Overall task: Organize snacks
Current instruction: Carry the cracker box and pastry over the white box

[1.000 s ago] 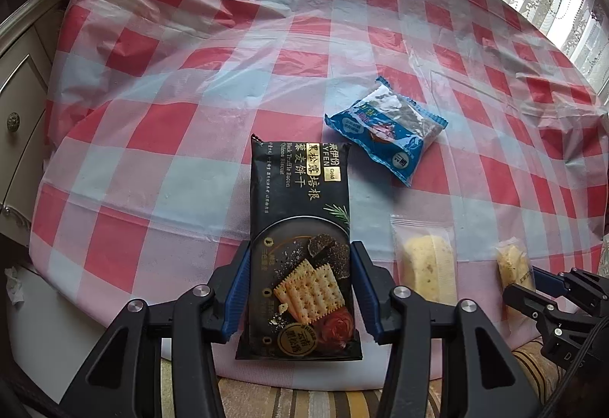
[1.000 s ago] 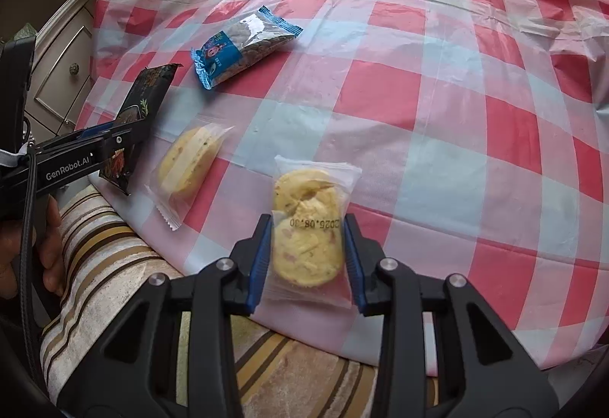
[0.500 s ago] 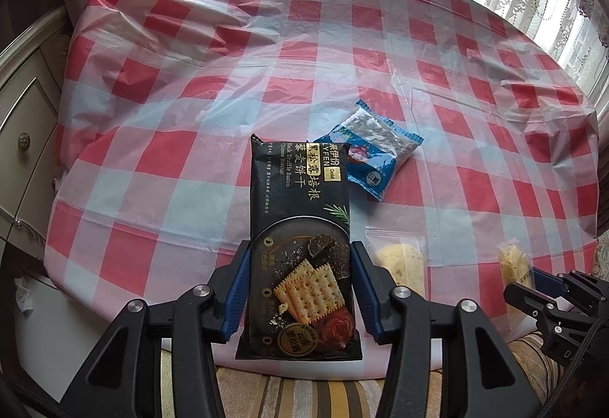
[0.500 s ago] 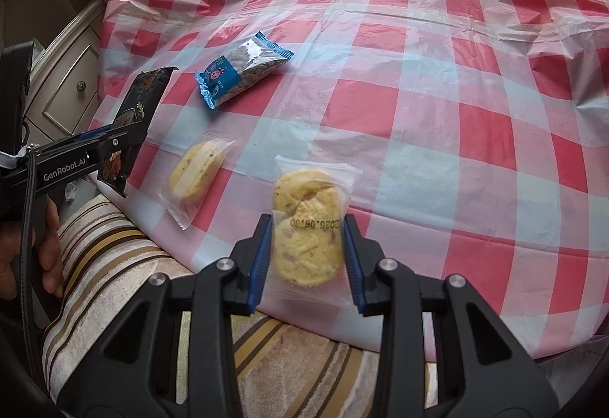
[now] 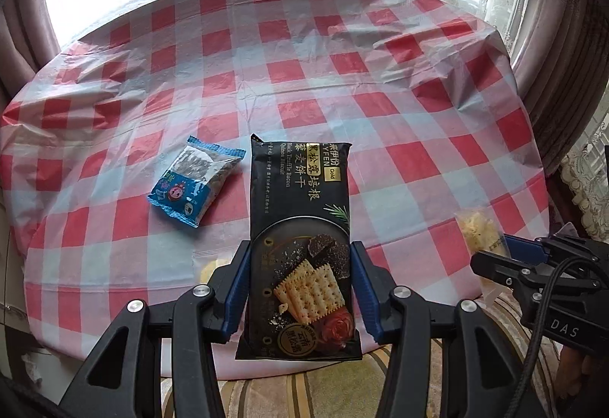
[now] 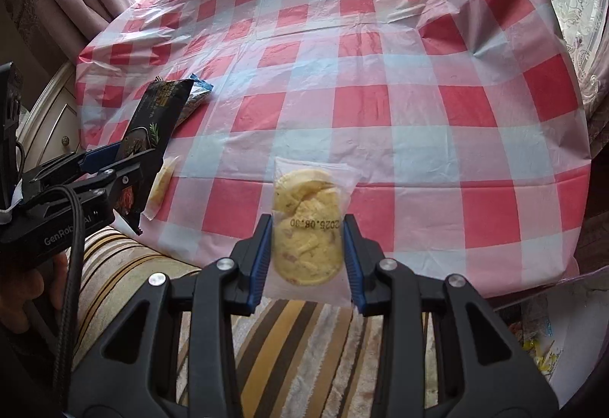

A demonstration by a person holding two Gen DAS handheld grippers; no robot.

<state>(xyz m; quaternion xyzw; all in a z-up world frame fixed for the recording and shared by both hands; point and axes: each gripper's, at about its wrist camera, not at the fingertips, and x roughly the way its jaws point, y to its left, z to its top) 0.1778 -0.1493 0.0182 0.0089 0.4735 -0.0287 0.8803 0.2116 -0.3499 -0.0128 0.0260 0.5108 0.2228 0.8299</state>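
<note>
Two claws loaded: left claw [image 5: 300, 279] clamped on black cracker pack [image 5: 300, 227], right claw [image 6: 307, 258] clamped on clear-wrapped biscuit [image 6: 306, 224]; blue packet [image 5: 194, 185] on checkered counter [image 5: 380, 94].

"Black Truffle Bacon" on black cracker pack [image 5: 300, 227], "2025.08.30" on cookie bag [image 6: 308, 224]

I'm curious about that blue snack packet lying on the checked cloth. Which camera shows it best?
The left wrist view: the blue snack packet lies in full sight on the tablecloth. In the right wrist view only its end peeks out behind the black biscuit pack.
</note>
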